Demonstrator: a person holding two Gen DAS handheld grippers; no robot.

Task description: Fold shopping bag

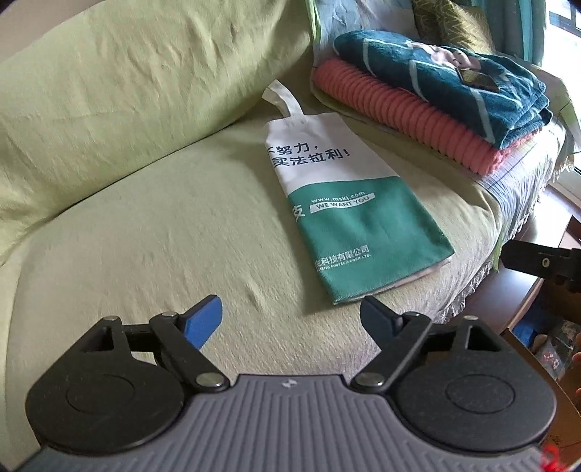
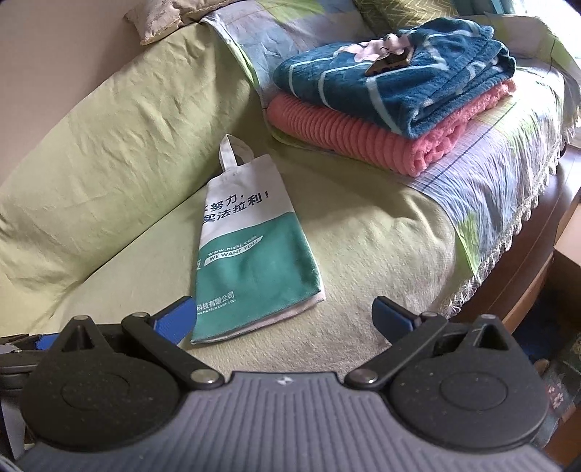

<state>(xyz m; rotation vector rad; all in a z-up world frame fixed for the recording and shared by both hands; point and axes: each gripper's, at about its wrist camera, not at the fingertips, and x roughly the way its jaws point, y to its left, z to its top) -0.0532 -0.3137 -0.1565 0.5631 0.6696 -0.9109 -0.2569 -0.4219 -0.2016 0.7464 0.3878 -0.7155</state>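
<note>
Left claw [image 1: 290, 319] released, lower centre | right claw [image 2: 285, 319] released, lower centre | bag [image 1: 348, 203] flat mid-frame, half-folded | advice: pinch green end, fold toward handle [image 1: 281, 98], edges aligned

- Soft daylight comes in from the window [image 1: 566, 21] at the far right, blown out white.
- Shadows stay faint under the folded blankets [image 2: 392, 98].
- Fisheye bending curves the edges; corners go black.
- Slight blur softens the near sofa cover [image 1: 145, 236].
</note>
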